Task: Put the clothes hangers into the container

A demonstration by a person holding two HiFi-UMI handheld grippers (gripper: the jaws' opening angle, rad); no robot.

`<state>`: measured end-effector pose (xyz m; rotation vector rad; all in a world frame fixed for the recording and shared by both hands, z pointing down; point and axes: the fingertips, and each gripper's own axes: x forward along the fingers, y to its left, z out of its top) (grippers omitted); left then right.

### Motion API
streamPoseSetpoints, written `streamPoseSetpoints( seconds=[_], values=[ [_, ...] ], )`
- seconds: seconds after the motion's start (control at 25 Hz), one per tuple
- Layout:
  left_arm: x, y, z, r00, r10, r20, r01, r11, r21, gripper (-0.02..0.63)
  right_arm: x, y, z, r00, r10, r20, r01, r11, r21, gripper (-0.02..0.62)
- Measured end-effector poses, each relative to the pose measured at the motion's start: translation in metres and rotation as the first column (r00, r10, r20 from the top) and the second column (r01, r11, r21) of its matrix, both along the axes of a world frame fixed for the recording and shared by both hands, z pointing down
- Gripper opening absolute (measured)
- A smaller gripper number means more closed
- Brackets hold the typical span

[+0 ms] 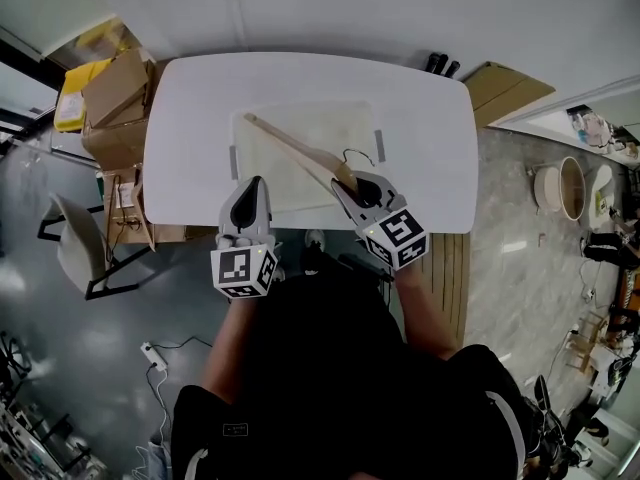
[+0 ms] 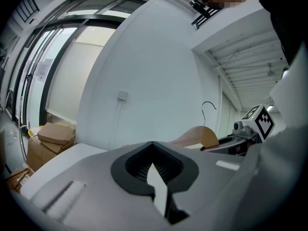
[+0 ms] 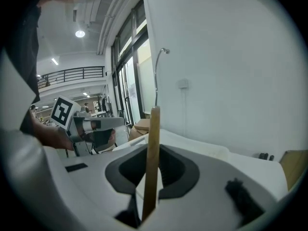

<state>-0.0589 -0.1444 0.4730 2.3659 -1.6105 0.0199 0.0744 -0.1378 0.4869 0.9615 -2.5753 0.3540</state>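
Observation:
A wooden clothes hanger (image 1: 300,151) with a thin metal hook lies slanted over the shallow cream container (image 1: 335,123) in the middle of the white table (image 1: 200,98). My right gripper (image 1: 352,183) is shut on the hanger's near end. In the right gripper view the hanger (image 3: 153,148) stands edge-on between the pads, with its hook (image 3: 158,76) above it. My left gripper (image 1: 252,190) hovers at the container's near edge, left of the hanger. Its jaws (image 2: 155,177) are together with nothing in them. In the left gripper view the hanger (image 2: 197,134) shows to the right.
Cardboard boxes (image 1: 115,93) are stacked off the table's left end, and a chair (image 1: 80,248) stands below them. Two small dark objects (image 1: 440,64) sit at the table's far right edge. A flat brown board (image 1: 505,88) lies beyond the right end.

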Motion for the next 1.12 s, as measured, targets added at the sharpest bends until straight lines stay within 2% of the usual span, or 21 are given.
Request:
streamPoseSetpoints(
  seconds=[0.28, 1.12],
  values=[
    [0.009, -0.009, 0.004, 1.000, 0.000, 0.006, 0.000, 1.000, -0.007, 0.003, 0.000, -0.014, 0.008, 0.999, -0.040, -0.028, 0.040, 0.999, -0.011, 0.059],
    [0.001, -0.028, 0.010, 0.999, -0.036, 0.022, 0.037, 0.999, -0.029, 0.003, -0.010, -0.039, 0.041, 0.989, -0.111, -0.099, 0.102, 0.991, -0.091, 0.059]
  ],
)
